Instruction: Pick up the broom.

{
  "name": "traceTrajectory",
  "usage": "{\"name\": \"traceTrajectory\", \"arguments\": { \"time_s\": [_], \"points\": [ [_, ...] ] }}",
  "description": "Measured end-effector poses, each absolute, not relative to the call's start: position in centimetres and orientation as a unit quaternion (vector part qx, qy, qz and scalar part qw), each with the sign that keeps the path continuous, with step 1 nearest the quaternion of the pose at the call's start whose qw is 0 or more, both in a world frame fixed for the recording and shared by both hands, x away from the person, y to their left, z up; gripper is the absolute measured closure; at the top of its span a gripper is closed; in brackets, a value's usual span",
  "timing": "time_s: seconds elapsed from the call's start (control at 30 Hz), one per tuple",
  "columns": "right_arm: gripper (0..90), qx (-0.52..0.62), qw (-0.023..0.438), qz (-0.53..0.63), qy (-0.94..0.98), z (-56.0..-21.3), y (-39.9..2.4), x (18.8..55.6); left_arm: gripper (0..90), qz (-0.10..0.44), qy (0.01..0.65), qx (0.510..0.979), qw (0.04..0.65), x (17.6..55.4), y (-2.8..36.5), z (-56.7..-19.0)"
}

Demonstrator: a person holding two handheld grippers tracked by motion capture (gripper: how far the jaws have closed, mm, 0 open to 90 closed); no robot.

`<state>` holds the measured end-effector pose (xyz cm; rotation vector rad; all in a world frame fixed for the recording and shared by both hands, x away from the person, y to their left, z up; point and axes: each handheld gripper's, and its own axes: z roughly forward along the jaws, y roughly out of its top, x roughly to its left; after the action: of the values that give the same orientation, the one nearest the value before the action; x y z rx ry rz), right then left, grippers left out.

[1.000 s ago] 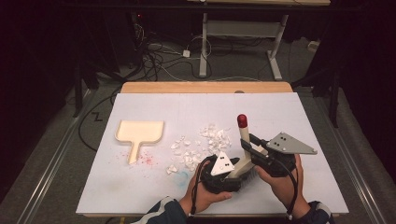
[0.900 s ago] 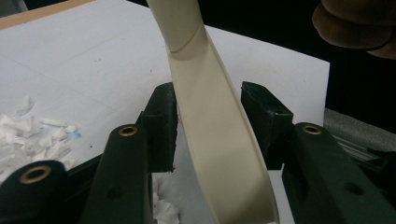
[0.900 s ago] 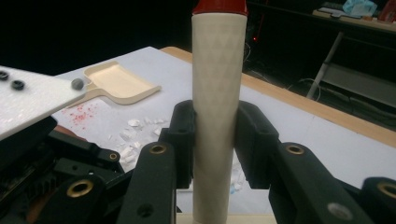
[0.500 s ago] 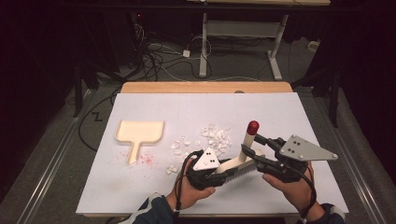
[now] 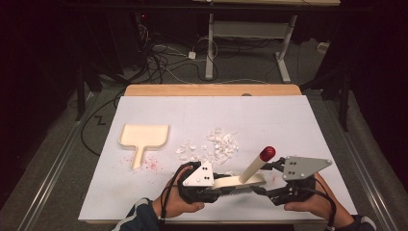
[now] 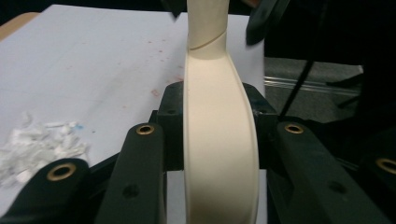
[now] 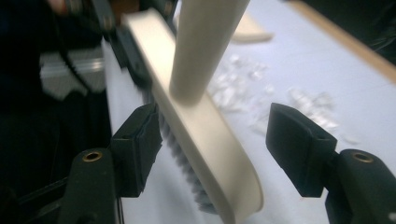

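At the near edge of the tabletop [image 5: 308, 120], a cream brush [image 5: 239, 181] with a red-tipped handle is seen between the two hands. The left hand-held gripper [image 5: 217, 184] is clamped on the brush's cream back; in the left gripper view the back [image 6: 219, 154] is pressed between the two black jaws, with the handle rising beyond them. The brush is held just above the white surface, bristles down, its handle slanted up and to the right toward the red tip [image 5: 267, 153].

The right hand-held gripper [image 5: 262, 185] is set at the other end of the brush. Its jaws have just been opening and now stand apart: in the right gripper view the brush head [image 7: 210, 140] lies between them with a clear gap to the right-hand pad, while the left-hand pad sits close beside the bristles; whether that pad touches them cannot be told through the blur.

Just beyond the brush, a scatter of small white scraps [image 5: 219, 144] is spread over the middle of the tabletop. Farther left, a cream dustpan [image 5: 143, 136] lies flat with its short handle pointed toward the near edge, and faint red specks [image 5: 151, 163] are seen beside that handle. At the far side, a wooden edge [image 5: 211, 90] of the tabletop shows beyond the white sheet, and cables lie on the floor behind it.
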<state>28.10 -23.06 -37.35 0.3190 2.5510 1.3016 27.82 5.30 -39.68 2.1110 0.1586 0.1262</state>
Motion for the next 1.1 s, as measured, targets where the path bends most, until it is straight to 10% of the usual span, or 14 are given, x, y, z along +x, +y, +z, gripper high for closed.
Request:
{"name": "traceTrajectory", "arguments": {
  "time_s": [0.5, 1.1],
  "points": [
    [67.0, 0.045, 0.055, 0.443, 0.894, -39.7, -20.5, 27.7, 56.2, 0.024, 0.037, 0.85, 0.524, 27.9, 6.0, -39.9],
    [67.7, 0.144, 0.135, 0.445, 0.873, -37.6, -23.0, 29.2, 16.1, 0.282, 0.161, 0.833, 0.447, 26.2, 12.9, -40.6]
  ]
}}
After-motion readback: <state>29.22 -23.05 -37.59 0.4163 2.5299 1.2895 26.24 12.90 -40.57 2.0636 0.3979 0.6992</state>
